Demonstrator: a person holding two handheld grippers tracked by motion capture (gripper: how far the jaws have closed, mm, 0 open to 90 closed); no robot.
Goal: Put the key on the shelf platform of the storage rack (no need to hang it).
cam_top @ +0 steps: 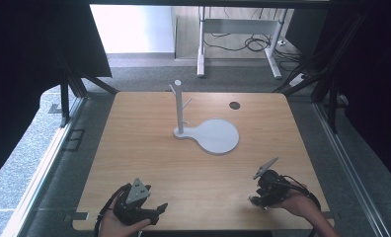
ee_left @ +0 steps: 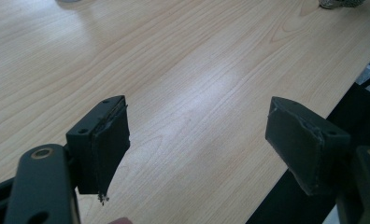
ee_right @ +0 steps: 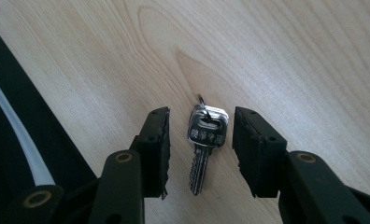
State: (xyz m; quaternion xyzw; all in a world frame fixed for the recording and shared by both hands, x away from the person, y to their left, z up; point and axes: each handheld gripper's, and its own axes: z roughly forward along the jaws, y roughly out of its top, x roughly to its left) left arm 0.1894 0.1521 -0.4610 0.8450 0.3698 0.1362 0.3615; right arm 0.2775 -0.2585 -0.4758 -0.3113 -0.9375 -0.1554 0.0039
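Looks along the left gripper [ee_left: 197, 140], jaws spread wide with nothing between them. Hovers over the pale wooden table [ee_left: 174, 60] near its edge, dark floor beyond at right. Frayed pad [ee_left: 109, 149] on the left jaw.

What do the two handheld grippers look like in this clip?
Both are black. The left gripper carries a grey three-cornered plate with dark dots, and its jaws end in flat rectangular pads with frayed edges. The right gripper has a similar grey plate and a black cable looping behind it. Brass-coloured pivots show at the jaw bases. Forearms are bare, no sleeves visible.
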